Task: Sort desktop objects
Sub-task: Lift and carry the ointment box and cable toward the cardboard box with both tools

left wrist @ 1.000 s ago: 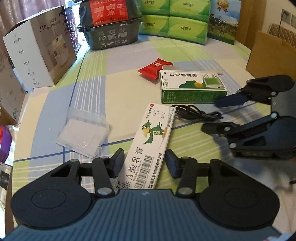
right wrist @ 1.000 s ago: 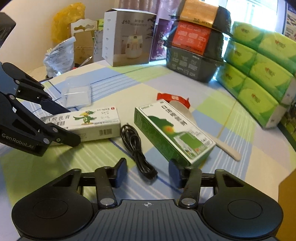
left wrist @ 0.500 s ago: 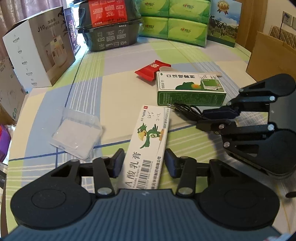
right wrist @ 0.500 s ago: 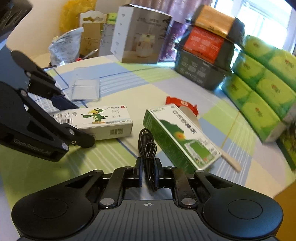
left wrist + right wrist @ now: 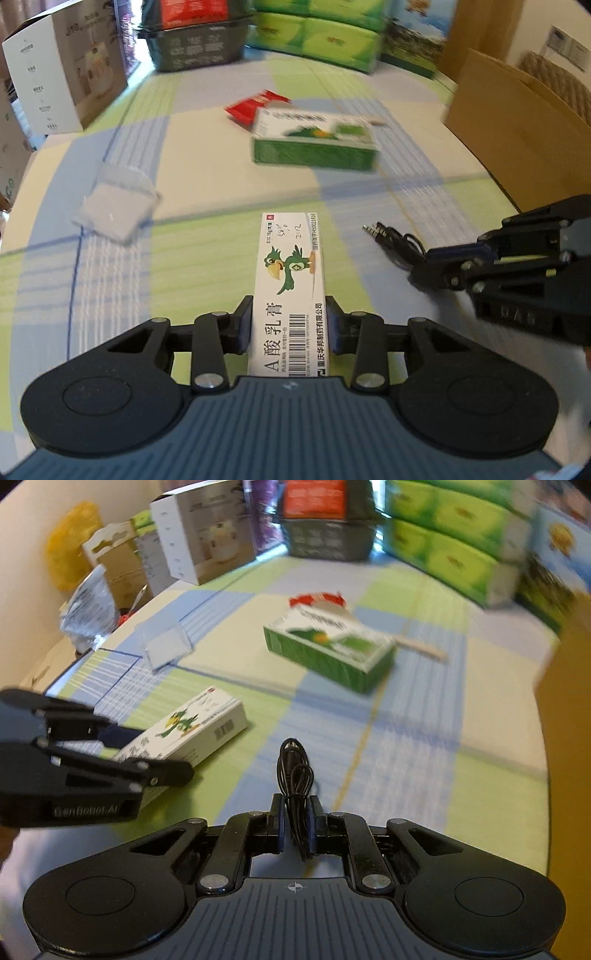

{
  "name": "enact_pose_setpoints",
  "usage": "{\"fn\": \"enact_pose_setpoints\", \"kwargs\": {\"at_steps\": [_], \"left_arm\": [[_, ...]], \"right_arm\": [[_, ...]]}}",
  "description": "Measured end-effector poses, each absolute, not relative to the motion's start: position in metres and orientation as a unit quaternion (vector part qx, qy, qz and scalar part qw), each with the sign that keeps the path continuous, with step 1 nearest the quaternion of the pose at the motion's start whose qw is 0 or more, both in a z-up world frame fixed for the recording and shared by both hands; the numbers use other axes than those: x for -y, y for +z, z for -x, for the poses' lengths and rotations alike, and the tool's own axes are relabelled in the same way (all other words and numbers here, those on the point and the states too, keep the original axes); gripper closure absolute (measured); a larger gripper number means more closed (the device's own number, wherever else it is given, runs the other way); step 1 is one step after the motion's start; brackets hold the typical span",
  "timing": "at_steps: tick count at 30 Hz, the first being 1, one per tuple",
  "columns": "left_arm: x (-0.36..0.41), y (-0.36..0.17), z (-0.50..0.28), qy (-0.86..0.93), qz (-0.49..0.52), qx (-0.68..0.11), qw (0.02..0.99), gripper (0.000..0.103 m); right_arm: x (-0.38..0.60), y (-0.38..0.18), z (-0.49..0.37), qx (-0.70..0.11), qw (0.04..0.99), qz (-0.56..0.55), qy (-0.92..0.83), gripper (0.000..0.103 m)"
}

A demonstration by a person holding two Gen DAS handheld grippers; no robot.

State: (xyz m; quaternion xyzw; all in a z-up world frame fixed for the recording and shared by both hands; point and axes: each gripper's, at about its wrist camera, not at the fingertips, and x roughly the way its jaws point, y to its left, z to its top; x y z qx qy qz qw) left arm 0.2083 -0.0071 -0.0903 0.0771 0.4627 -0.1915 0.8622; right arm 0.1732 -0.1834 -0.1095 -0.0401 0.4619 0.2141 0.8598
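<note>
Two grips at once: the left gripper (image 5: pixel 289 328) clamps the long white parrot-printed ointment carton (image 5: pixel 291 280) by its near end, while the right gripper (image 5: pixel 296 821), alongside, pinches the coiled black cable (image 5: pixel 294 771); both want level, unhurried carrying.

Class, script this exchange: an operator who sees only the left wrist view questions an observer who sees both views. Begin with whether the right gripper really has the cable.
Operator: My left gripper holds the white box. Beside it I only see plugs poking out. Is the cable gripped?
Observer: Yes. The right gripper is shut on the middle of the bundle, and the loops stick out ahead of it.
Operator: Is there anything past the clear case that I miss?
Observer: A crumpled silver bag lies beyond it, to its left.
</note>
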Motion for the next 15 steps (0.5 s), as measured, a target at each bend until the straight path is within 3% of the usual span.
{"fn": "enact_pose_setpoints", "kwargs": {"at_steps": [13, 15], "left_arm": [[0.030, -0.094, -0.142, -0.204, -0.116, -0.442, 0.866, 0.069], [0.029, -0.095, -0.145, -0.196, -0.115, -0.437, 0.870, 0.067]], "right_arm": [[0.194, -0.114, -0.119, -0.445, 0.867, 0.065, 0.214, 0.094], [0.191, -0.117, -0.118, -0.432, 0.872, 0.084, 0.215, 0.088]]}}
